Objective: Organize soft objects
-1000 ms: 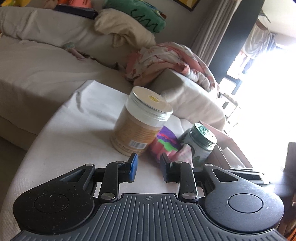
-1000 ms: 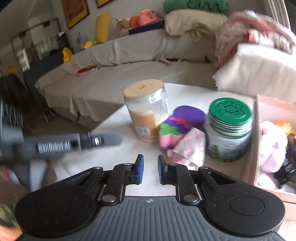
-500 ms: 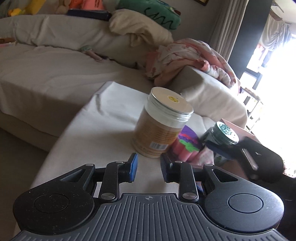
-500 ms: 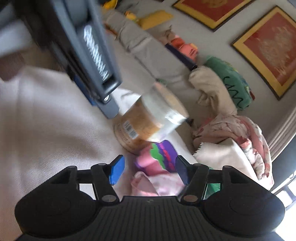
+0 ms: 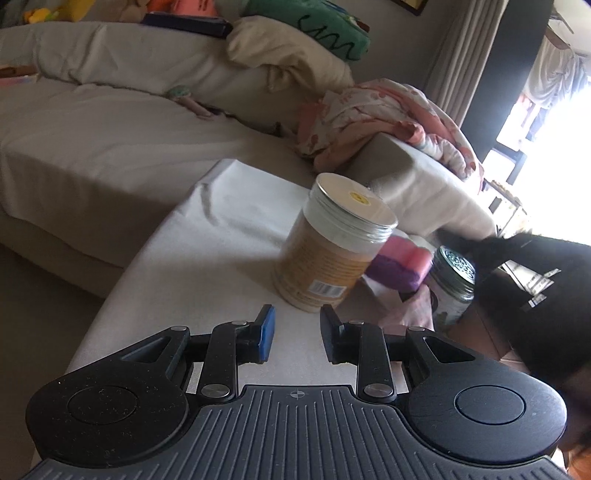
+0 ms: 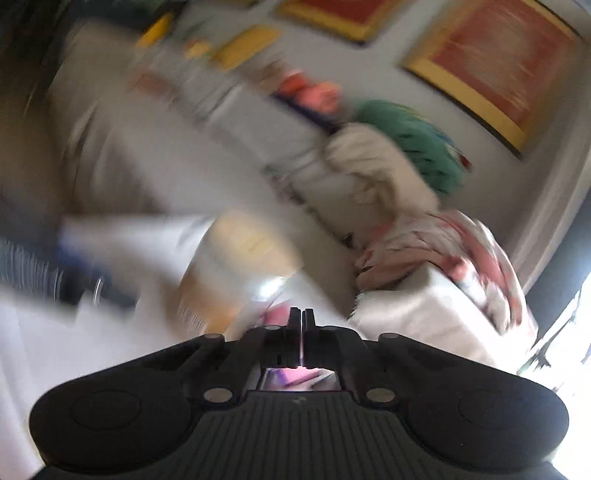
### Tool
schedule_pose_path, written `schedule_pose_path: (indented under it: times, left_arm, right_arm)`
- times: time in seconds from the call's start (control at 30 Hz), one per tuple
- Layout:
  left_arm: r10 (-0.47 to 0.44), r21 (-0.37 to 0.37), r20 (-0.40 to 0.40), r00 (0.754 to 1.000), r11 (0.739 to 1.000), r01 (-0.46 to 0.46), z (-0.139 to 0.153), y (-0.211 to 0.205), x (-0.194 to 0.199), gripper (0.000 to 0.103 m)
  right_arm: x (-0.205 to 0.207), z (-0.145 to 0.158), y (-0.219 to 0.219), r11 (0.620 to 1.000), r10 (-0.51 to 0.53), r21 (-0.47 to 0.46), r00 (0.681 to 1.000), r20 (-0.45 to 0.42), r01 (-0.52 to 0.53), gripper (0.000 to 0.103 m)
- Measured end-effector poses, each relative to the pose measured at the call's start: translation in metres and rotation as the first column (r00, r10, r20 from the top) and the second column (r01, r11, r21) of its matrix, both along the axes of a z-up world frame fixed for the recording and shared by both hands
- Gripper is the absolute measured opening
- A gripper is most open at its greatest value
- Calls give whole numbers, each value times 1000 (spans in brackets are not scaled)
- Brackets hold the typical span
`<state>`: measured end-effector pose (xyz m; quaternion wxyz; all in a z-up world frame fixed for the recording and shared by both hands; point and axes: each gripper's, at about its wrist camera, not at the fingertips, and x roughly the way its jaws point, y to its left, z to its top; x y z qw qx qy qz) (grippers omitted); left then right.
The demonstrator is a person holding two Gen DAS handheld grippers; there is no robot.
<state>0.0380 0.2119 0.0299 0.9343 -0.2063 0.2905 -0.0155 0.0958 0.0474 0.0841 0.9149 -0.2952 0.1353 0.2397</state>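
Observation:
A purple and pink soft toy (image 5: 400, 266) is lifted off the cloth-covered table (image 5: 207, 258), behind the tan jar (image 5: 332, 243). A pink soft cloth (image 5: 406, 314) lies below it by the green-lidded jar (image 5: 452, 284). My left gripper (image 5: 294, 334) is open and empty, low over the table in front of the tan jar. My right gripper (image 6: 302, 319) is shut, with the pink and purple toy (image 6: 291, 376) showing under its fingers. The right wrist view is badly blurred. The right gripper's black body (image 5: 546, 295) shows at the right of the left wrist view.
A beige sofa (image 5: 110, 129) wraps behind the table, with a cream cushion (image 5: 295, 62), a green pillow (image 5: 314, 22) and a pink floral blanket (image 5: 388, 118) on its arm. A brown box (image 5: 491, 332) stands to the right of the green-lidded jar.
My right gripper opened wide, came down on the purple toy, shut on it and lifted it. The left gripper stayed open and drew back a little.

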Motion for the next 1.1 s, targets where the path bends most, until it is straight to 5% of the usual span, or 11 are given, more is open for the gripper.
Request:
schedule_pose_path:
  times: [0.1,0.27,0.43,0.6,0.77,0.83,0.93,1.03,1.1]
  left_arm:
    - [4,-10,-3,1000,1000,-4,-1,2,-1,30]
    - [-5,-35,-3,1000,999,5,-1,3,-2,30]
    - [-9,-36,-7,1000,999,9,-3,0,0,30]
    - [-13,-42,-10,1000,999,13,-7,1,0,30]
    - [3,-54,-4,1000,999,-4,-8,9,-5,30]
    - [17,-60,0,1000,998,-17,-9,13,-8,30]
    - [39,-67,-3,999,997,-39,-11,18,-8,30]
    - [33,-71,-2,999,997,-33,-10,16,-7,30]
    - [20,-70,3,1000,997,-20,-8,14,-8,30]
  right_arm:
    - [5,29,-27,987,12,160,993,-114,6,0]
    - [-1,6,-45,992,68,116,983,-170,-48,4]
    - [-18,-32,-24,992,82,-96,997,-7,-82,60]
    - [-9,-64,17,964,89,-258,992,89,-63,60]
    - [25,-76,41,944,-9,-329,999,38,21,36]
    - [28,-61,31,964,-24,-265,999,22,29,30]
    - [25,-12,1,997,-64,-36,998,11,64,30]
    - [12,33,-37,975,-15,222,998,-54,27,30]
    - [-1,42,-56,949,47,315,996,-80,-19,30]
